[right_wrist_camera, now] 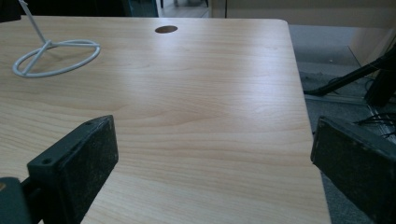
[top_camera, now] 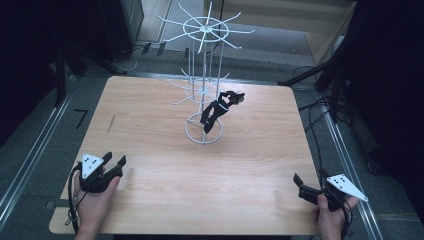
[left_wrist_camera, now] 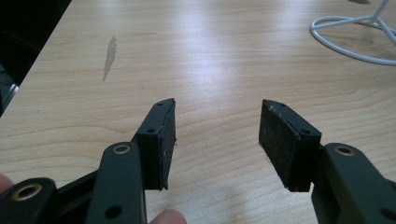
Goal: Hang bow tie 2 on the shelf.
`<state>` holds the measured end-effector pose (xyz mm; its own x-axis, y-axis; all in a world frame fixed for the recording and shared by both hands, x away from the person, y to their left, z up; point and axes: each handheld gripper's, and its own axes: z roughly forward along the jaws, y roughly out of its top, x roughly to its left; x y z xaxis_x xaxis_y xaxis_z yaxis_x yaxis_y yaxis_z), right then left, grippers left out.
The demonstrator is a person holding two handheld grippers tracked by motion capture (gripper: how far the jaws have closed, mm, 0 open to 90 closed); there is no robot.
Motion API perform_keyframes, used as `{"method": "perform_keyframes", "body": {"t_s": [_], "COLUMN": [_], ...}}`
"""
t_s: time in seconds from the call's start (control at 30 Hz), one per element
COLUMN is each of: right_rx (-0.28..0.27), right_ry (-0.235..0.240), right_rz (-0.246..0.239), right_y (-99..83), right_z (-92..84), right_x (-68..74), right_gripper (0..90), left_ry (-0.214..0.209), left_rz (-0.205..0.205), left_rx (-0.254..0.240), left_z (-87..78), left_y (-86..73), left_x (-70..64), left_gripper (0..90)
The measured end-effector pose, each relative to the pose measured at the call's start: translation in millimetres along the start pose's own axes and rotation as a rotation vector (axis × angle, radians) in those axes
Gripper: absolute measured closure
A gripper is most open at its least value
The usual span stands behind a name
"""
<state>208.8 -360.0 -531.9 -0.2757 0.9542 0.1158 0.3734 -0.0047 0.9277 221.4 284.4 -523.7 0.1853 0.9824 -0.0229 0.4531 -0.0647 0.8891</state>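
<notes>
A white wire rack [top_camera: 205,75] with two tiers of hooks stands on the wooden table [top_camera: 150,115] at the middle back. A black strap-like item [top_camera: 217,110] hangs from a lower hook, above the rack's base ring [top_camera: 203,141]. My left gripper [top_camera: 114,159] rests at the table's near left corner, jaws open on bare wood [left_wrist_camera: 217,105], with the base ring [left_wrist_camera: 348,53] far off to its upper right. My right gripper [top_camera: 309,176] sits at the near right edge, jaws wide open with nothing between them [right_wrist_camera: 215,126], and the base ring [right_wrist_camera: 60,71] at its far left.
A dark streak [left_wrist_camera: 110,56] marks the wood ahead of the left gripper. A round hole [right_wrist_camera: 166,29] sits near the table's far edge. Cables [top_camera: 312,115] and dark stands lie on the floor to the right of the table. The table's right edge runs just under the right gripper's outer jaw.
</notes>
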Motion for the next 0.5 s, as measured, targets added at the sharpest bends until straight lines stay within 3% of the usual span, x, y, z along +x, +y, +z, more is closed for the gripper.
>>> {"method": "perform_keyframes", "body": {"t_s": [0.5], "right_rx": [0.011], "right_ry": [-0.021], "right_rz": [0.037], "right_y": [-15.3], "right_z": [-13.1], "right_x": [-18.0], "right_gripper": [0.9], "left_ry": [0.001], "left_rz": [-0.004], "left_rx": [0.000], "left_z": [0.2], "left_y": [0.1], "left_x": [0.3], "left_gripper": [47.6]}}
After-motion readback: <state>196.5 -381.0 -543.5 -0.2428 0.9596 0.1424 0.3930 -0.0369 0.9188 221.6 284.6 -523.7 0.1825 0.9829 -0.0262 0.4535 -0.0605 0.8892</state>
